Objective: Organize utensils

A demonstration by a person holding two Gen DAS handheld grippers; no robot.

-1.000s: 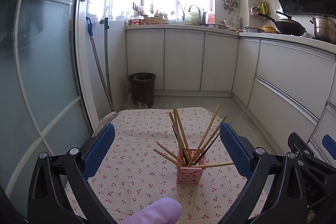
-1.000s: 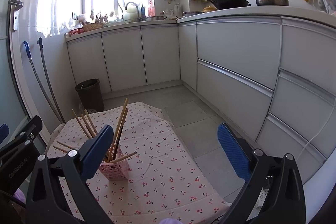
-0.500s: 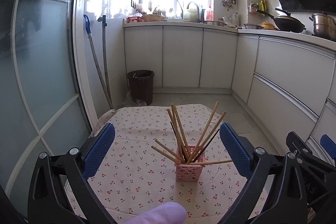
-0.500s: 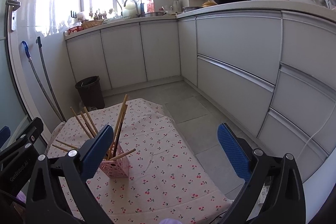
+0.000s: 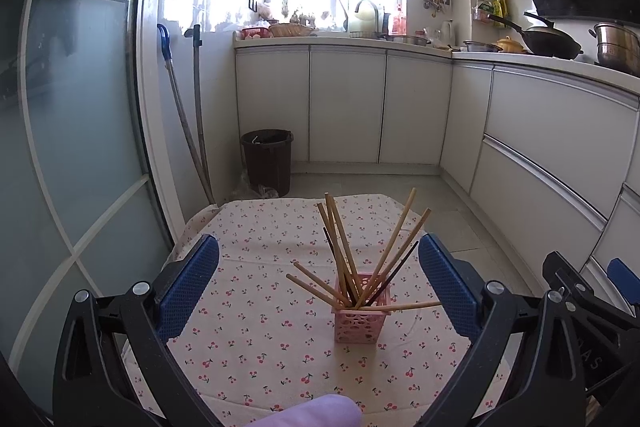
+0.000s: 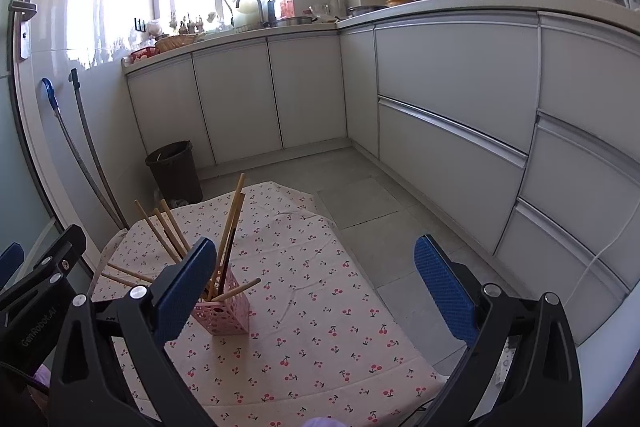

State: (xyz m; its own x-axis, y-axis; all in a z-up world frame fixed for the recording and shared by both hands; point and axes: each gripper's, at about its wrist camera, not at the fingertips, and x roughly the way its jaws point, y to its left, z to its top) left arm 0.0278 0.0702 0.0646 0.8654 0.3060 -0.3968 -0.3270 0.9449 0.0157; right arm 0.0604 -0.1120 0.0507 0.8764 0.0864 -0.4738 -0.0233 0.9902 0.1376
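A small pink perforated holder (image 5: 361,319) stands on the cherry-print tablecloth (image 5: 256,343). Several wooden chopsticks (image 5: 340,247) and one dark one fan out of it, some leaning low over its rim. My left gripper (image 5: 319,287) is open and empty, held back from the holder, which shows between its blue pads. In the right wrist view the holder (image 6: 222,311) sits just behind the left pad. My right gripper (image 6: 316,291) is open and empty above the cloth, to the right of the holder.
A dark bin (image 5: 267,161) stands on the floor beyond the table, with mop handles (image 5: 188,131) leaning by a glass door (image 5: 80,131). White cabinets (image 6: 448,115) run along the right. The table's far edge drops to grey floor tiles (image 6: 372,211).
Both grippers have drawn slightly back and up from the table; the holder looks a little farther. Both stay open. The chopsticks have not moved.
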